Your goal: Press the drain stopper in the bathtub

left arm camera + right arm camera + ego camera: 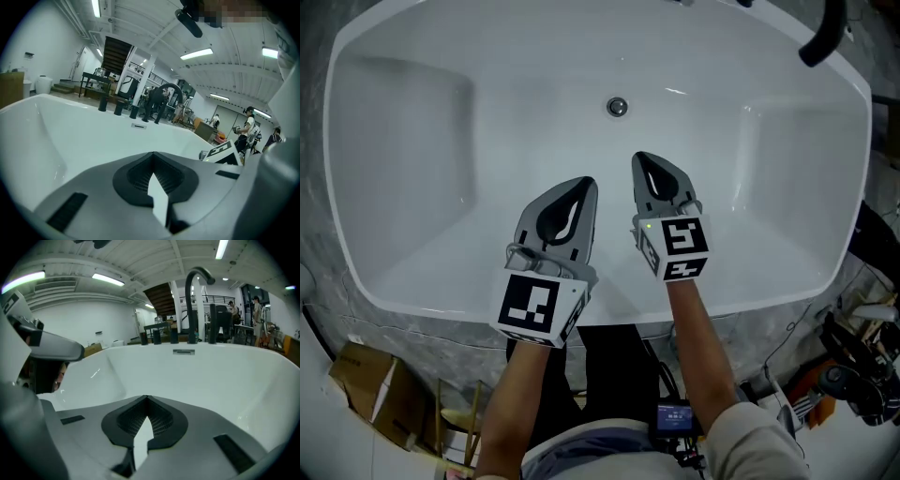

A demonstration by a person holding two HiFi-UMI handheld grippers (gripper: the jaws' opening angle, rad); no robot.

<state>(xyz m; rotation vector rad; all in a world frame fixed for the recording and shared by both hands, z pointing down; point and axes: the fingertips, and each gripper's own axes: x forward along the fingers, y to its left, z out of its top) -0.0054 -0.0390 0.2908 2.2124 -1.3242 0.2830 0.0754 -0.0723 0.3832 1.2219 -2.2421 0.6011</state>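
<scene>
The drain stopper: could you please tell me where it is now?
Head view, upper centre: the drain stopper sits on the bathtub floor, ahead of the right gripper, untouched.

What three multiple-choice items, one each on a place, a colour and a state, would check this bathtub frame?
1. Where is the drain stopper?
A. On the tub's bottom, ahead of the left gripper and the right gripper, touched by neither
B. Clamped in a gripper
C. On the floor outside the tub

2. What colour is the bathtub?
A. Black
B. White
C. Green

3. How do the right gripper's jaws stand?
A. Wide apart
B. Closed on a sponge
C. Together at the tips, holding nothing

Answers:
1 A: the head view shows the stopper beyond both gripper tips, with bare tub between.
2 B: every view shows a white tub.
3 C: the right gripper view shows the tips meeting with only tub behind them.
</scene>
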